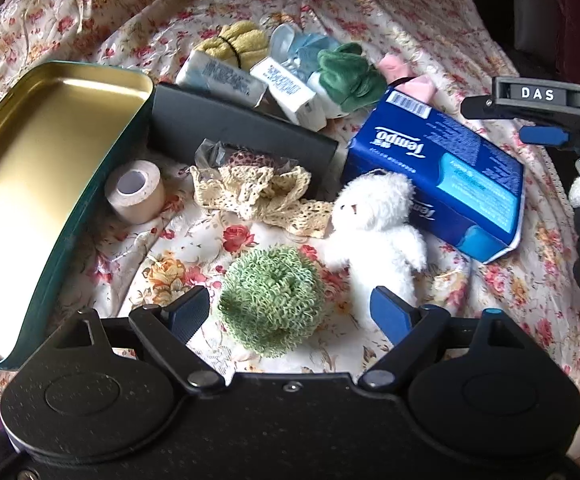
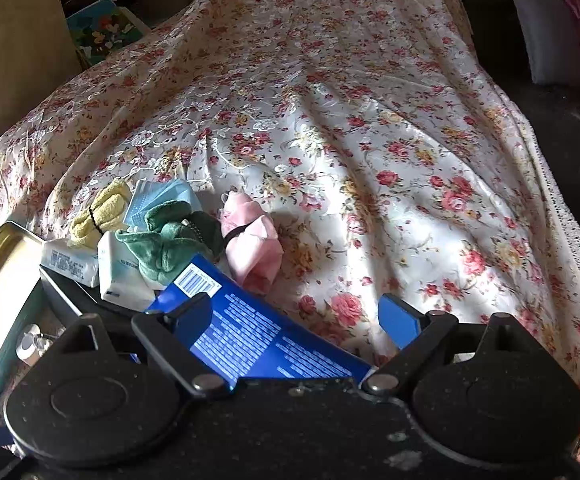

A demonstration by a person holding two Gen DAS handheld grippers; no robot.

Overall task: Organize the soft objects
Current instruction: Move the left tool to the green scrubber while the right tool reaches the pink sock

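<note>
My left gripper hangs open over a green knitted puff; the puff lies between the fingers with a gap on each side. A white teddy bear lies just right of it, leaning on a blue Tempo tissue pack. Cream lace and a tape roll lie behind. My right gripper is open above the blue pack, its left finger over the pack. Beyond it lie a pink cloth bundle, a green plush and a yellow towel bundle.
A gold-lined green tin stands open at the left, with a dark box beside it. Two white tissue packets and a blue mask lie at the back. The flowered bedspread stretches away to the right.
</note>
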